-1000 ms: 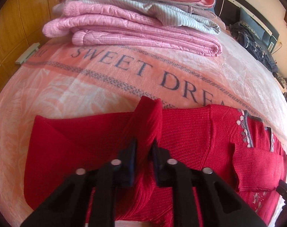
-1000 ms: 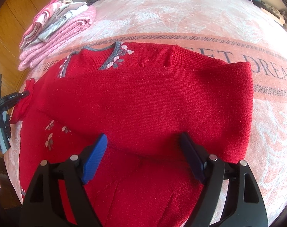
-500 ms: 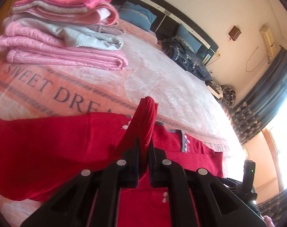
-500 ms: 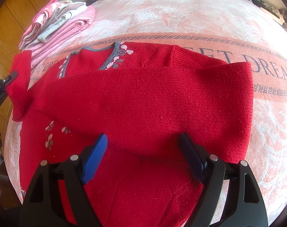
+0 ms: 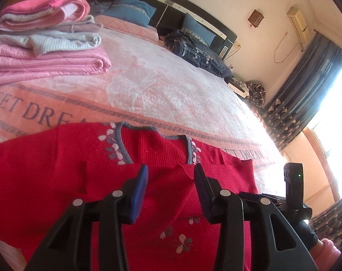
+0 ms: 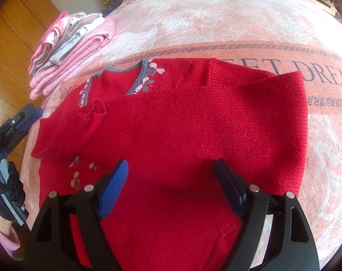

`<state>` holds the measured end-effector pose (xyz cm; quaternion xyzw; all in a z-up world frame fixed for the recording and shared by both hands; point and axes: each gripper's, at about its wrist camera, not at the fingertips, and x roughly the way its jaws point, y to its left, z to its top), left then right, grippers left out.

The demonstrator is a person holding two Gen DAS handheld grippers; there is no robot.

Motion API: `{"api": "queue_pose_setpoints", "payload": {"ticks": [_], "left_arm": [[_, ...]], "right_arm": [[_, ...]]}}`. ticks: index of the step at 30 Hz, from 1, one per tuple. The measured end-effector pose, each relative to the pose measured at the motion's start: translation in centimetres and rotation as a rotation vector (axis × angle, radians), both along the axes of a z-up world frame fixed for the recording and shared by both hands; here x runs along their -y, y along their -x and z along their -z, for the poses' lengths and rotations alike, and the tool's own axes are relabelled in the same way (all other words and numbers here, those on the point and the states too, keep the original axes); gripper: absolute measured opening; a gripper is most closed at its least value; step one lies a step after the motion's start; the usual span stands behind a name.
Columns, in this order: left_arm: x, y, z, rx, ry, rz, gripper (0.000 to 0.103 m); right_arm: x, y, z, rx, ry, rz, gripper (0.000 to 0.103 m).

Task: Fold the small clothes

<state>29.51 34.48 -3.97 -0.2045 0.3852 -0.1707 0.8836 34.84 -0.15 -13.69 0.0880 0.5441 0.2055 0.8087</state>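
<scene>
A red sweater (image 6: 193,131) lies flat on the bed (image 6: 216,22), on a pink blanket with big letters. Both sleeves are folded across its front. The left claw (image 5: 169,187) is open and holds nothing; the cuff of one sleeve (image 5: 184,180) lies just under its blue pads (image 5: 138,192). The right claw (image 6: 171,187) is open too, with its fingers spread over the sweater's lower part. A stack of folded pink and grey clothes (image 6: 73,49) sits on the bed near the sweater's collar.
</scene>
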Motion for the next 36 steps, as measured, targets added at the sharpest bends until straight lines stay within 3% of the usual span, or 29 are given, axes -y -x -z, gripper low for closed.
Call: {"api": "queue_pose_setpoints", "payload": {"ticks": [6,11,19,22,24,32,36], "left_arm": [[-6.0,1.7,0.6,-0.035,-0.102,-0.081,0.044],[-11.9,3.2,3.0,-0.108,-0.136,-0.175,0.044],[-16.4,4.5,5.9,-0.180,-0.135,-0.223,0.045],[-16.2,4.6,6.3,-0.183,-0.141,-0.200,0.047],[-15.9,4.8,6.4,-0.181,-0.151,-0.186,0.049],[-14.9,4.8,6.5,-0.186,-0.148,-0.167,0.051],[-13.8,4.9,6.5,-0.192,-0.143,-0.129,0.051]], "right_arm": [[-3.6,-0.9,-1.4,-0.036,-0.127,-0.029,0.076],[-8.0,-1.5,-2.3,0.015,-0.083,-0.118,0.070],[-12.0,-3.2,-1.7,-0.041,-0.135,-0.124,0.056],[-13.3,-3.5,-1.2,-0.082,-0.137,-0.132,0.033],[-13.6,-3.3,-0.9,-0.103,-0.141,-0.140,0.005],[-11.0,-0.3,-4.1,-0.059,-0.200,-0.220,0.005],[-8.8,2.7,-3.4,-0.121,-0.197,-0.264,0.012]]}}
